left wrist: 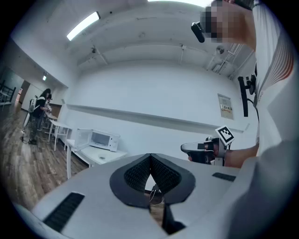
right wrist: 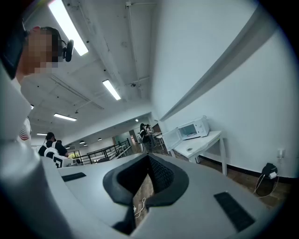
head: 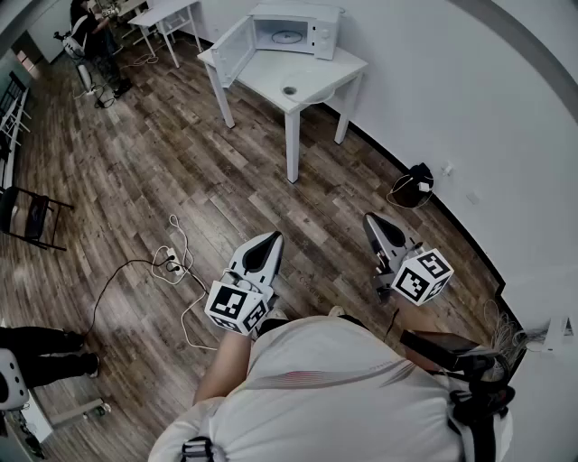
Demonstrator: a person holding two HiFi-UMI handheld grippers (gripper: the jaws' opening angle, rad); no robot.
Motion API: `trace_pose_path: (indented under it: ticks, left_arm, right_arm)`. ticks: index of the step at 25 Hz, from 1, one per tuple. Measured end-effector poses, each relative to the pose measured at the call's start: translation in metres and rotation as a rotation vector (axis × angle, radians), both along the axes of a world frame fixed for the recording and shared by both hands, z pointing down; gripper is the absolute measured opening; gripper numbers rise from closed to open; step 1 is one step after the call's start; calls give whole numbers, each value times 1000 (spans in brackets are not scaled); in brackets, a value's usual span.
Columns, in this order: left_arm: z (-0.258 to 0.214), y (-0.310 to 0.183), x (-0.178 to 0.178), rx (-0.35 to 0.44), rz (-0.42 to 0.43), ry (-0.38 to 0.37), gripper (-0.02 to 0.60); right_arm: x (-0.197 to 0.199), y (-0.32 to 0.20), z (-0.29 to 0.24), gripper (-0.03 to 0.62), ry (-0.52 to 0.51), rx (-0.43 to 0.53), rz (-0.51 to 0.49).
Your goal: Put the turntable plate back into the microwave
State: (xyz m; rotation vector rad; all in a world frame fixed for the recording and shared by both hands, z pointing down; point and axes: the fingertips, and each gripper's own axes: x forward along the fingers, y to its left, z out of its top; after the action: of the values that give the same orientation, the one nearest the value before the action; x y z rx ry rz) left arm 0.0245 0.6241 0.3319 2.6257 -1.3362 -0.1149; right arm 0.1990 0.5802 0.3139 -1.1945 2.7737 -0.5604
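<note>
A white microwave (head: 293, 27) stands with its door (head: 233, 41) swung open on a white table (head: 307, 77) far across the room. A round disc (head: 287, 37) shows inside it, and a small round thing (head: 289, 90) lies on the tabletop. I cannot tell which of them is the turntable plate. My left gripper (head: 268, 242) and right gripper (head: 372, 219) are held level near my body, far short of the table. Both are shut with nothing in them. The left gripper view shows the microwave (left wrist: 103, 139) beyond the shut pads (left wrist: 140, 175). The right gripper view shows it (right wrist: 192, 130) too.
A power strip with cables (head: 172, 263) lies on the wooden floor ahead to the left. A black bag with a cord (head: 417, 180) sits by the right wall. A folding chair (head: 32, 217) stands at far left. A person (head: 90, 32) works at other tables (head: 172, 18) behind.
</note>
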Motion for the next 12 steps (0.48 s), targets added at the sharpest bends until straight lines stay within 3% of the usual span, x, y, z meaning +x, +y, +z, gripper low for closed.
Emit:
trace_pose_path:
  ticks: [12]
  left_arm:
    - [19,-5,-79,-5,24,4,11]
  right_arm:
    - [-85,8,7,5,9,17,5]
